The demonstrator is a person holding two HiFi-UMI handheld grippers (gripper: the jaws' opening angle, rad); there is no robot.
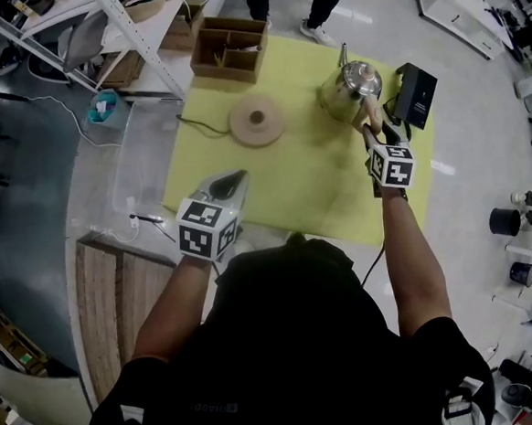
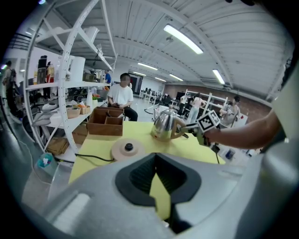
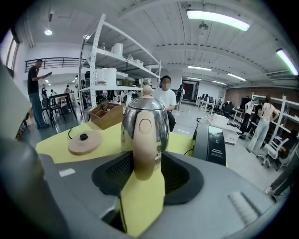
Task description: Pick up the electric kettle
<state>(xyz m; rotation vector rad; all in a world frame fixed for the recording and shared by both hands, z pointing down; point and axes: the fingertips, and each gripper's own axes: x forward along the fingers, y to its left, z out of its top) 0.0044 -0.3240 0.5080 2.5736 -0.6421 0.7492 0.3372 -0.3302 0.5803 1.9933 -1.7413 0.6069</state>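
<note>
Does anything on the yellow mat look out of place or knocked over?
Nothing is spilled or tipped. The one oddity is that the kettle stands upright off its round base, which lies apart from it on the yellow mat.

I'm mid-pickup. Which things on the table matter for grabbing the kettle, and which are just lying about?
In the job: electric kettle; its beige handle, between the open jaws of the right gripper.

Lying about: round base with cord; wooden box; black box; yellow mat; left gripper, empty.

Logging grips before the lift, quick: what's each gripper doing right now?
Left gripper: open, empty.
Right gripper: open, kettle handle between its jaws, not clamped.
</note>
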